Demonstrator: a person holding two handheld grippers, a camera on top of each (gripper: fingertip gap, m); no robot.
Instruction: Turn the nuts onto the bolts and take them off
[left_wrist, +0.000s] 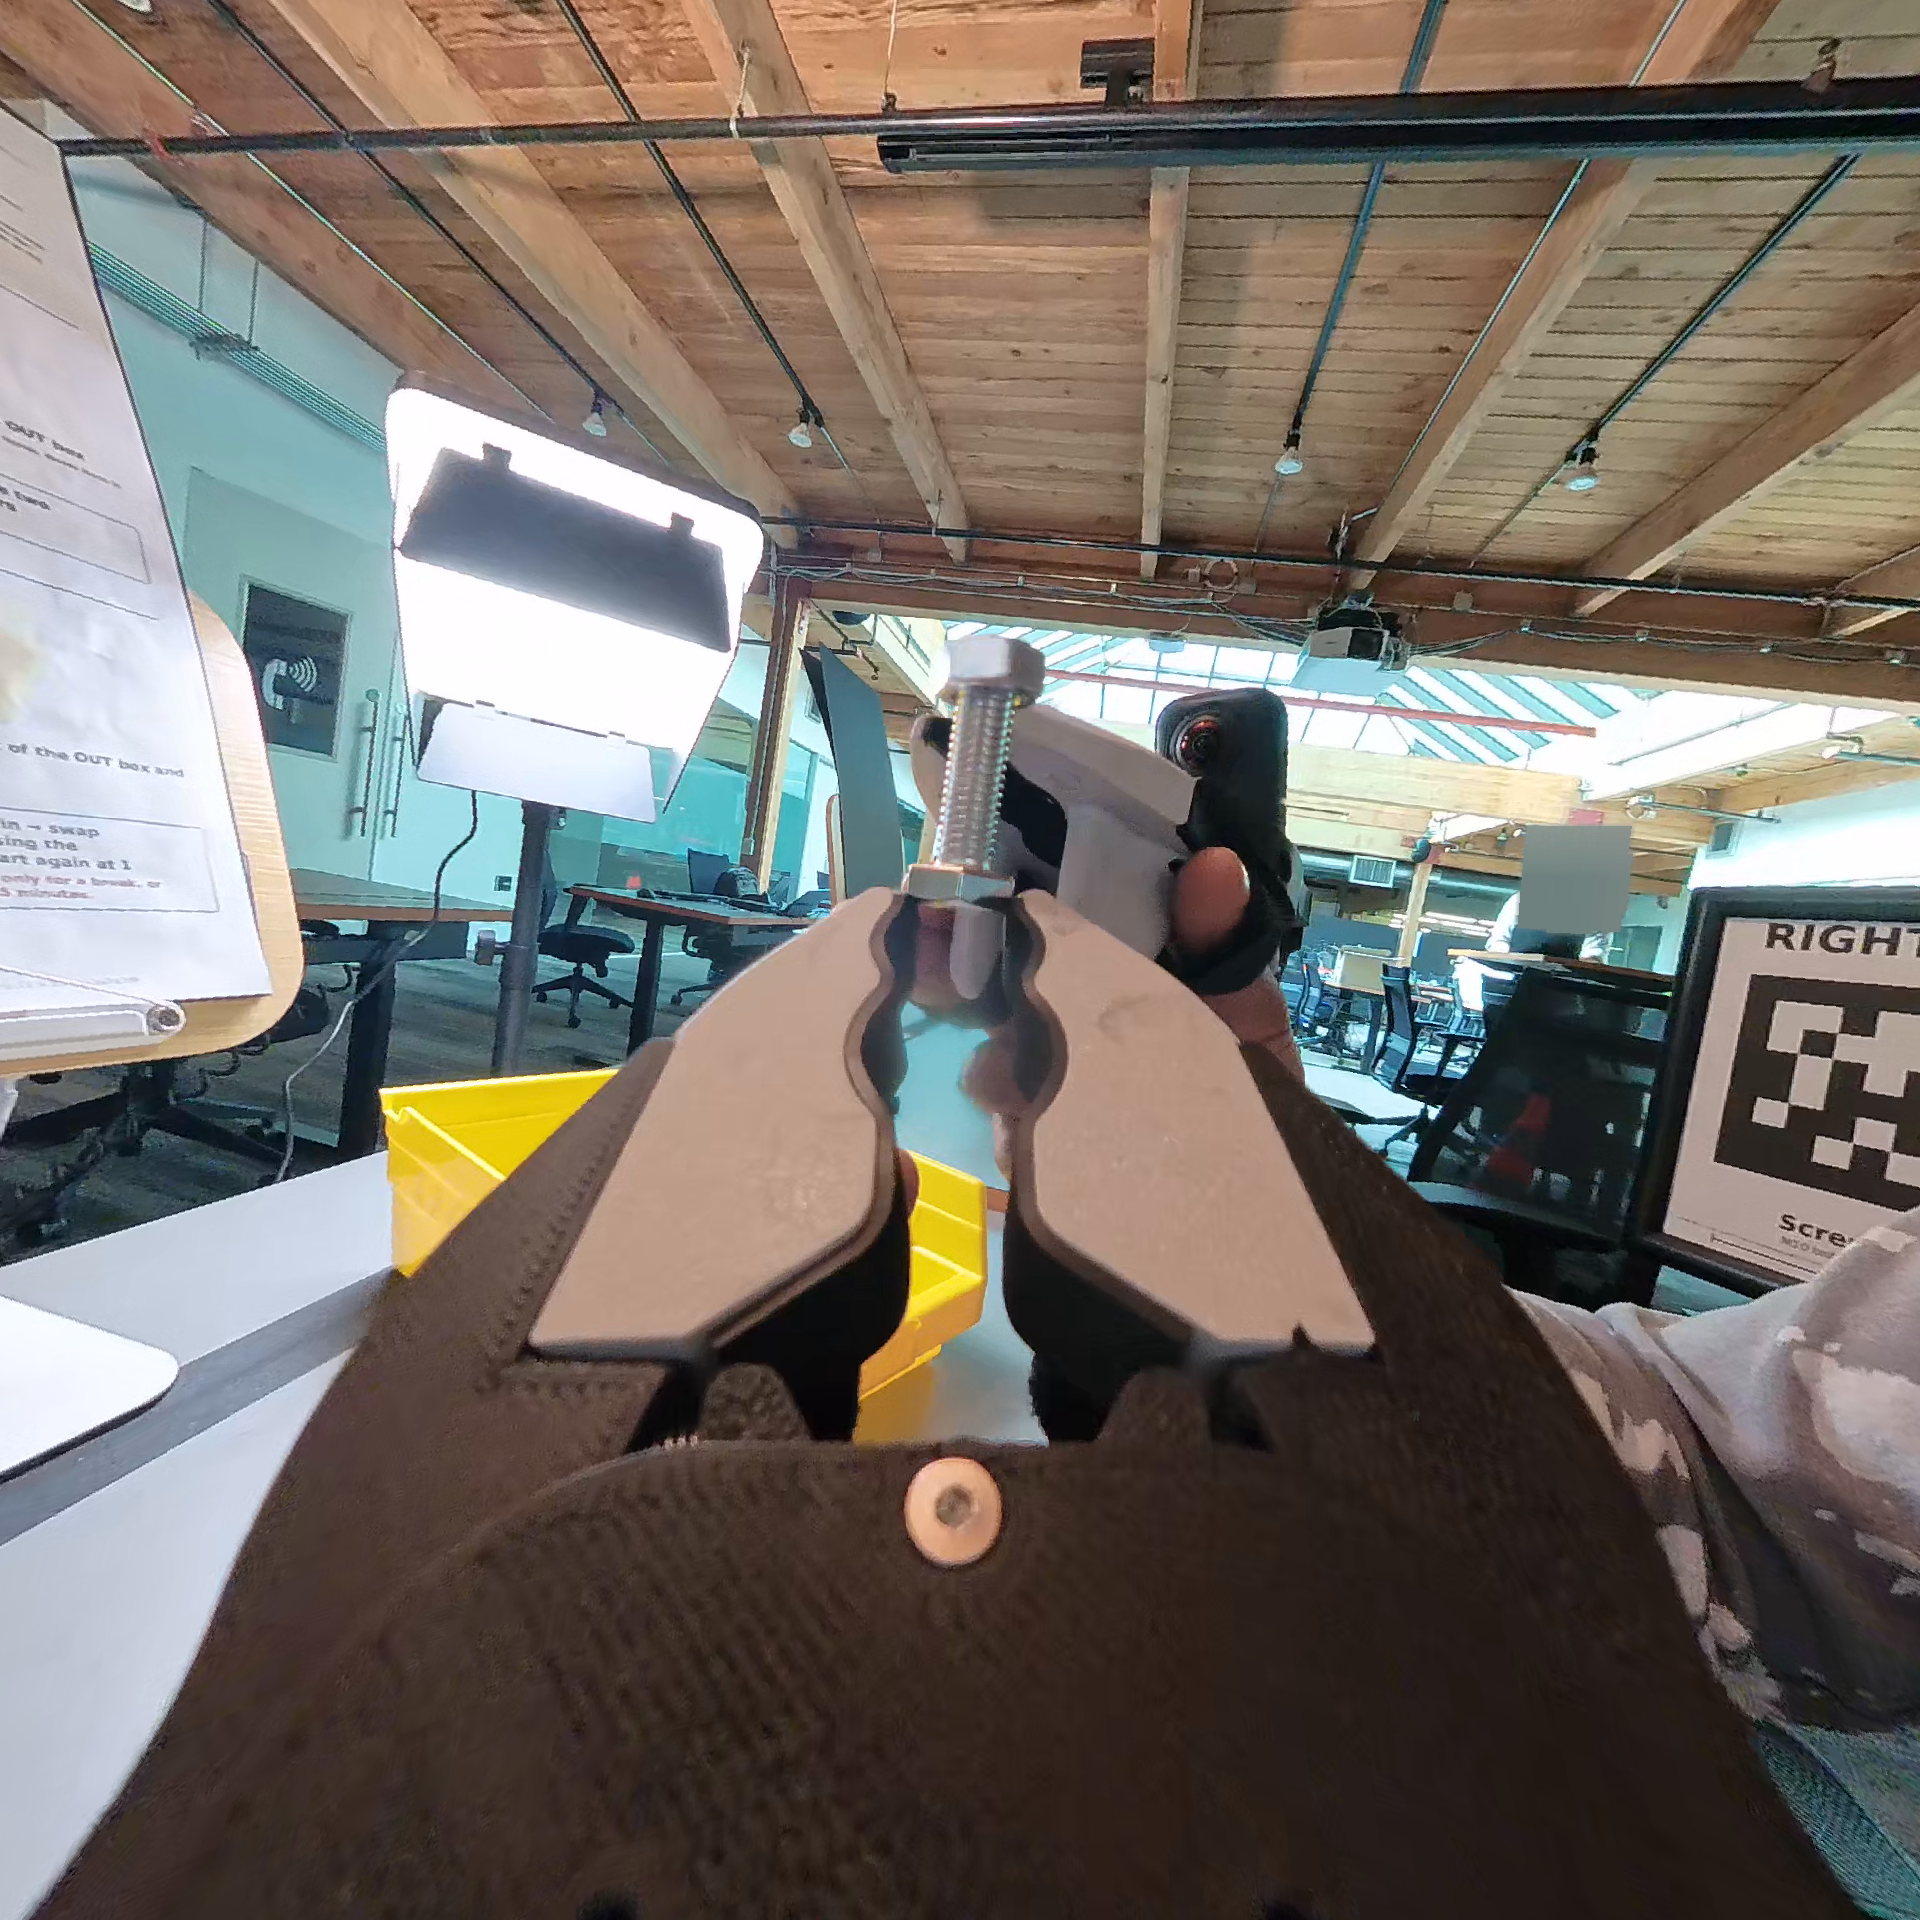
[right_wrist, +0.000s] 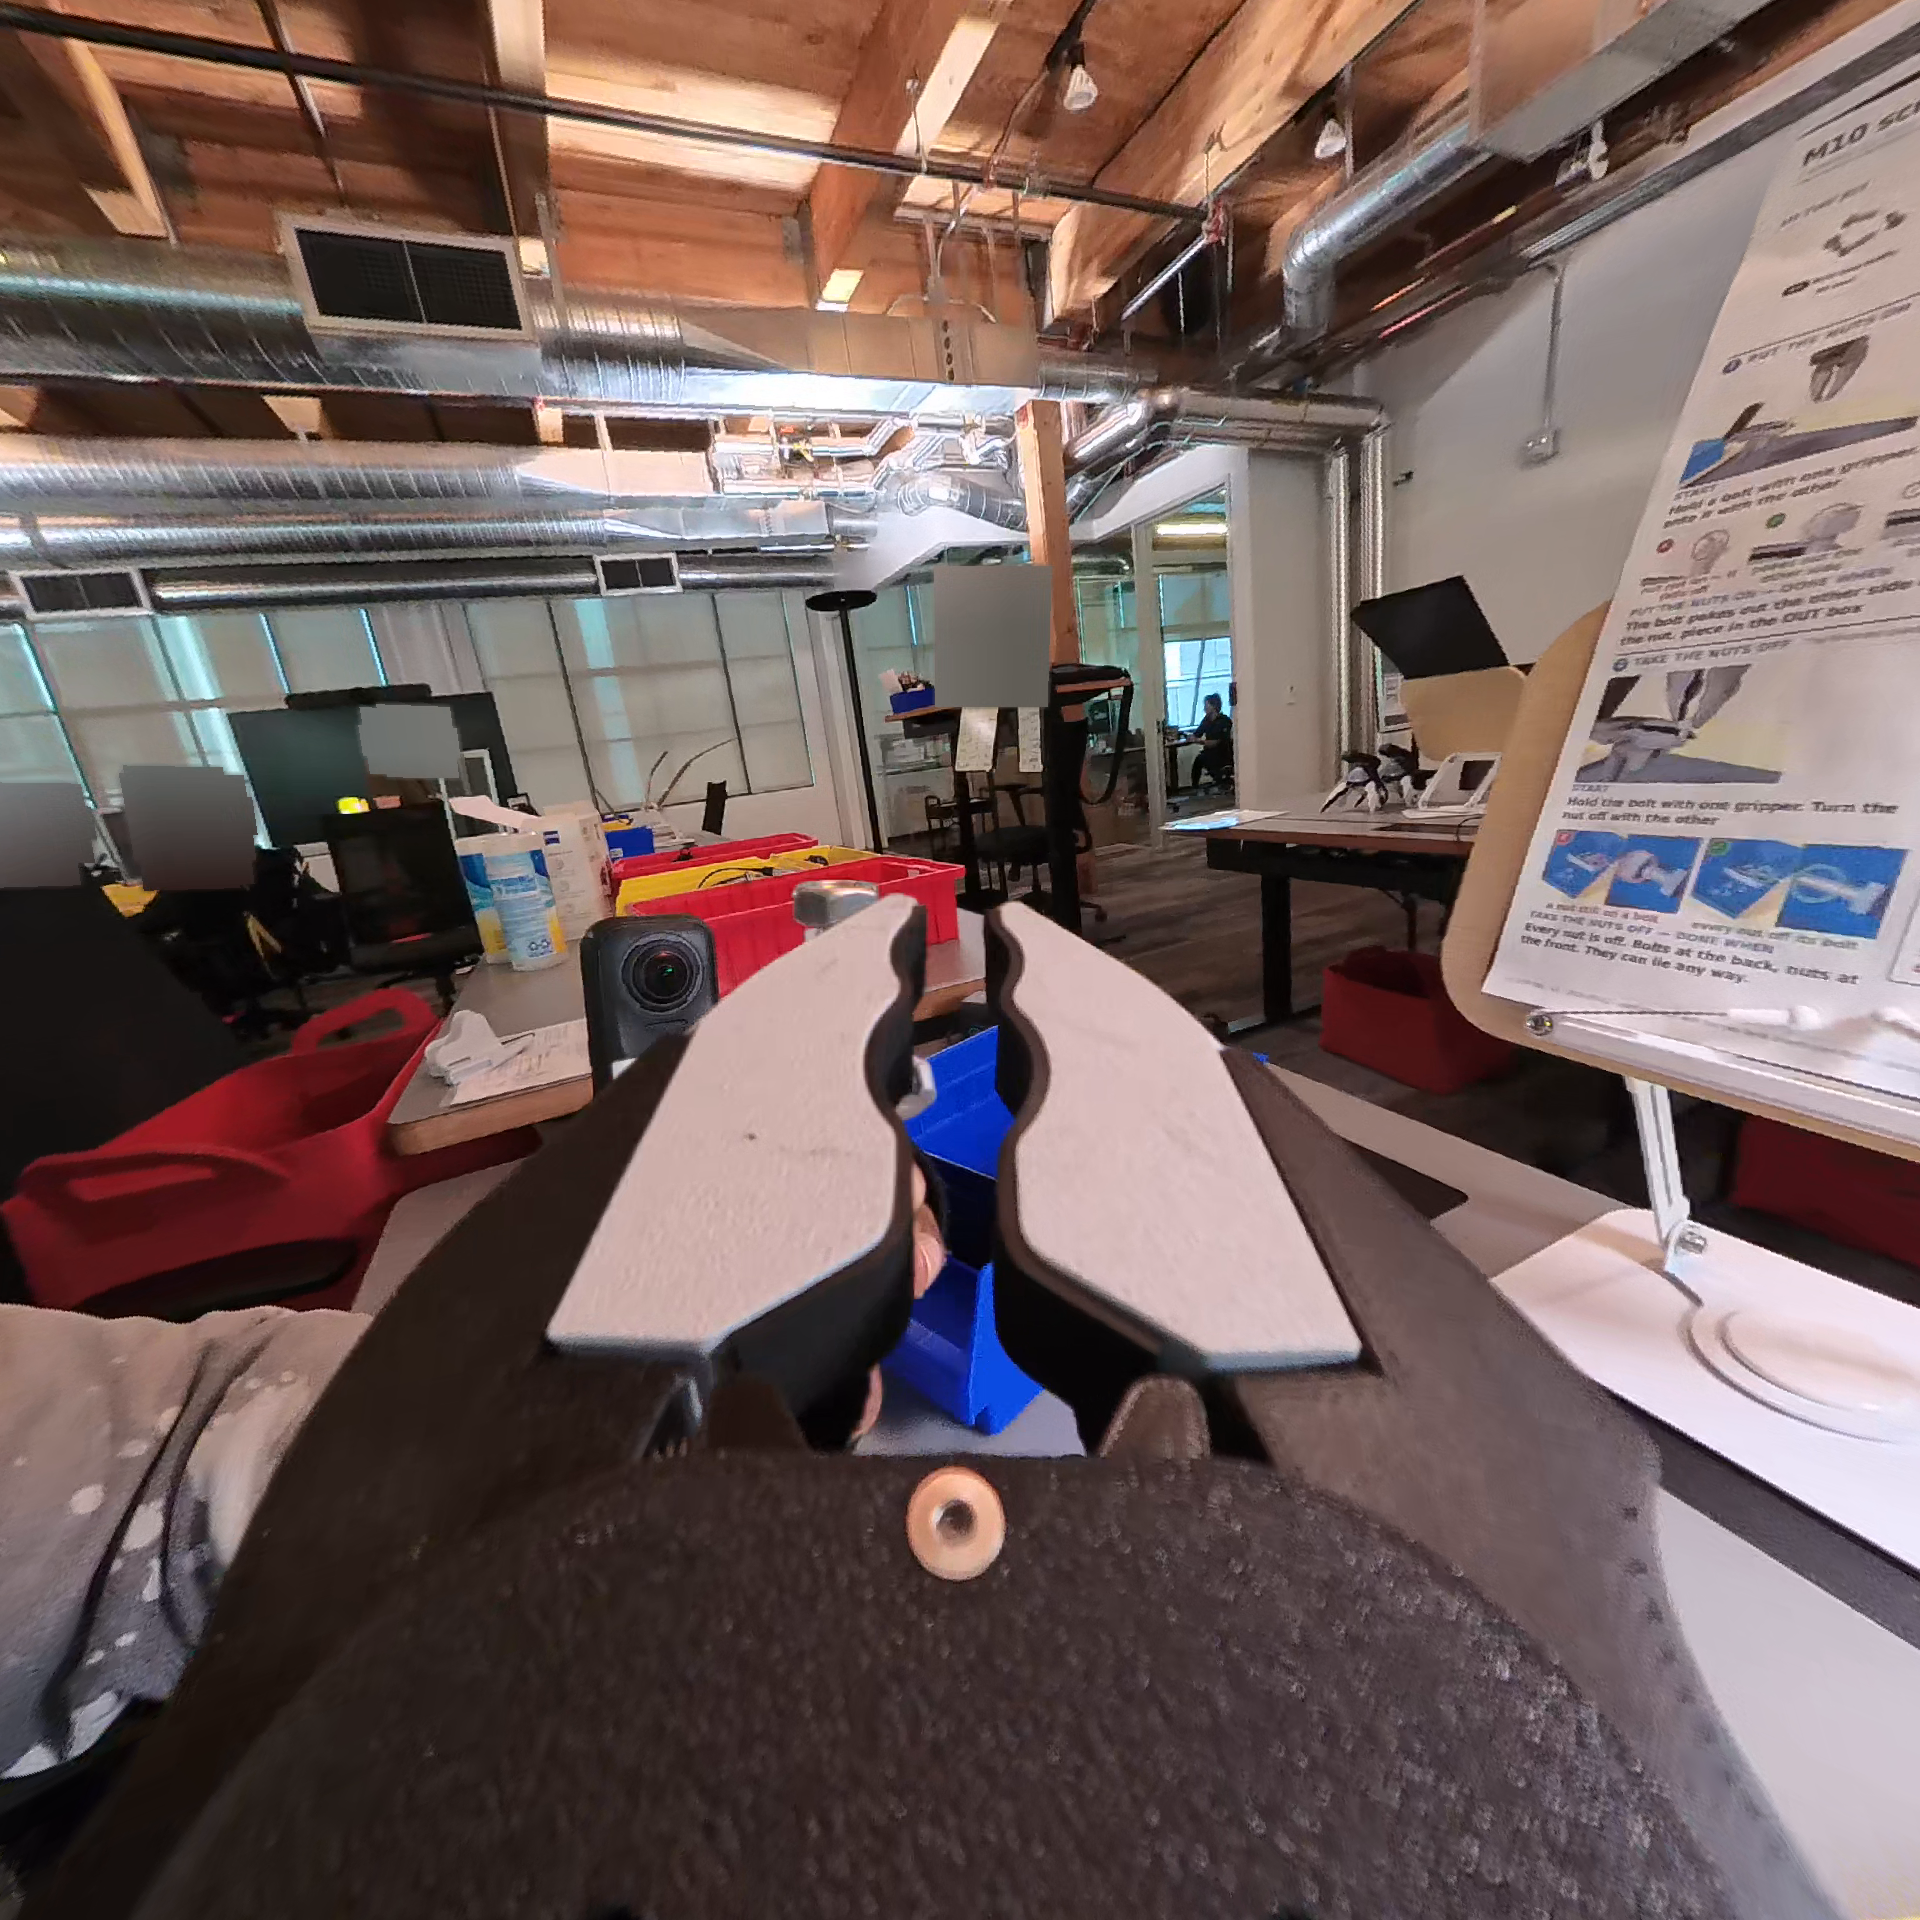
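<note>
In the left wrist view a silver bolt (left_wrist: 971, 790) stands upright, head up, just past my fingertips. Its nut (left_wrist: 961, 885) sits at the bottom of the thread. My left gripper (left_wrist: 961, 909) is shut on the nut. My right gripper (left_wrist: 1039, 821) is held by a hand right behind the bolt's shaft. In the right wrist view my right gripper (right_wrist: 956, 920) has its jaws a narrow gap apart with nothing between them. The bolt's head (right_wrist: 836, 902) peeks over its left finger and the nut (right_wrist: 920, 1086) shows at that finger's inner edge.
A yellow bin (left_wrist: 447, 1164) stands on the grey table (left_wrist: 156, 1455) below the left gripper. A blue bin (right_wrist: 966, 1330) lies below the right gripper. An instruction sheet on a stand (right_wrist: 1714, 623) is at the right. A marker sign (left_wrist: 1808, 1091) stands on the table's right. Tip to tip, the grippers are about 5 cm apart.
</note>
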